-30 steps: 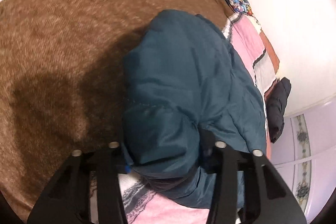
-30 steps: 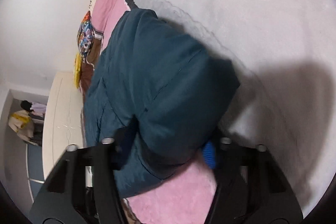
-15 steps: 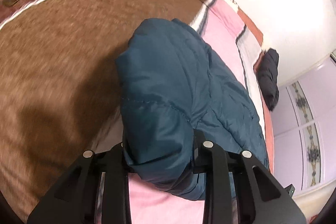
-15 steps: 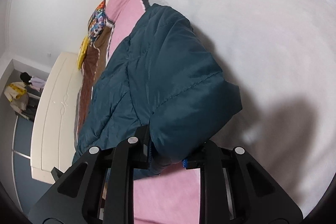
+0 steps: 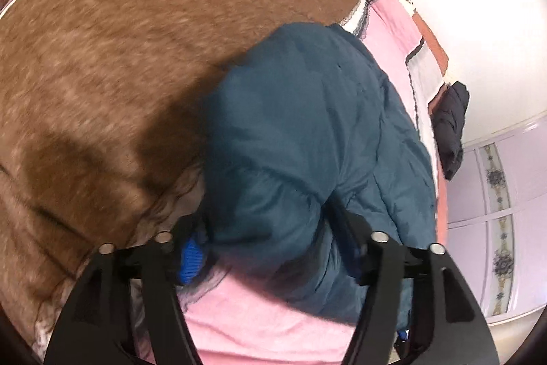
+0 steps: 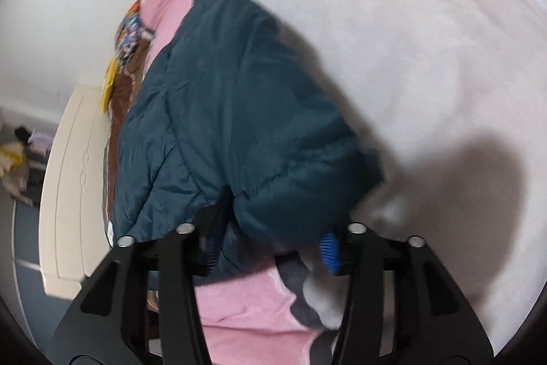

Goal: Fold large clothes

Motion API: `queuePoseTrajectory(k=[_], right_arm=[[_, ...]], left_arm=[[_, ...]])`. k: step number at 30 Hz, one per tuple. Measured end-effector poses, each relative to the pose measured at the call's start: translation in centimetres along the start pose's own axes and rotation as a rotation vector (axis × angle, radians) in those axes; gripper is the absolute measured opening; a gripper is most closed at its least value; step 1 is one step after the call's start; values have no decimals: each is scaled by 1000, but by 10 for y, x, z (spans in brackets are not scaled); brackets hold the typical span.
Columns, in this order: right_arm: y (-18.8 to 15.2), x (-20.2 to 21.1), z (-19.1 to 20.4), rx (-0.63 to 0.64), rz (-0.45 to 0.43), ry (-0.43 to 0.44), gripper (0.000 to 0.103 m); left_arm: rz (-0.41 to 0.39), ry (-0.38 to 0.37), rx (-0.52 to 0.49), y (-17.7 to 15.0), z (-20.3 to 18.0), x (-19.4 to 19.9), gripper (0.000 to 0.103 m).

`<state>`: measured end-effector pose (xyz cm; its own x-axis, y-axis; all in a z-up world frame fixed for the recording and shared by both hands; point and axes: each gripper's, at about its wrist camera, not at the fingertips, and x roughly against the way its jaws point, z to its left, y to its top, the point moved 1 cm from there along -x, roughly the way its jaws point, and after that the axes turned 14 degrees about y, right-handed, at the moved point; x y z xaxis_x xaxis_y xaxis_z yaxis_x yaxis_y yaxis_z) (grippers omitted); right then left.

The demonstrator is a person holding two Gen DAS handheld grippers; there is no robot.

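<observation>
The teal jacket (image 5: pixel 307 139) lies on the bed, on the pink patch of a patchwork blanket (image 5: pixel 259 324), with brown plush to one side in the left view and a pale grey patch (image 6: pixel 393 40) to the other in the right view. It reaches from the bed's near edge towards the far edge by the wall, and its near end is a thick folded bundle.

The left hand-held gripper (image 5: pixel 270 248) has just been opening. Its jaws stand apart with the bundle's near corner between them; the blue pad (image 5: pixel 190 257) on one finger sits just beside the fabric, and no squeeze shows.

The right hand-held gripper (image 6: pixel 270 245) has also just been opening. Its jaws are apart around the other near corner of the jacket (image 6: pixel 239 112), the blue pad (image 6: pixel 329 250) at the cloth's edge without pinching it.

A dark garment (image 5: pixel 451 129) hangs at the bed's far corner. A cream footboard (image 6: pixel 73 190) stands at the bed's end in the right view.
</observation>
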<state>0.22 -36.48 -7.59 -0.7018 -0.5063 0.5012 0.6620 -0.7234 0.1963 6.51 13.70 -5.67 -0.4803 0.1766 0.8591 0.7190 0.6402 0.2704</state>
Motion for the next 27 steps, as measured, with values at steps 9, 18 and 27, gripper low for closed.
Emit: queuePoseTrajectory(k=[9,18,27], right_arm=[[14,71,32,157,-204,-122,29],[14,-50,165,517,37,16,7],[25,-192,219,649,262,-5,7]], left_arm=[[-157,34,-165,-18,17,72,59],[-189,-119,-556,-58,-102,80,21],[-134,-165,-765,-91,-192,12,19]])
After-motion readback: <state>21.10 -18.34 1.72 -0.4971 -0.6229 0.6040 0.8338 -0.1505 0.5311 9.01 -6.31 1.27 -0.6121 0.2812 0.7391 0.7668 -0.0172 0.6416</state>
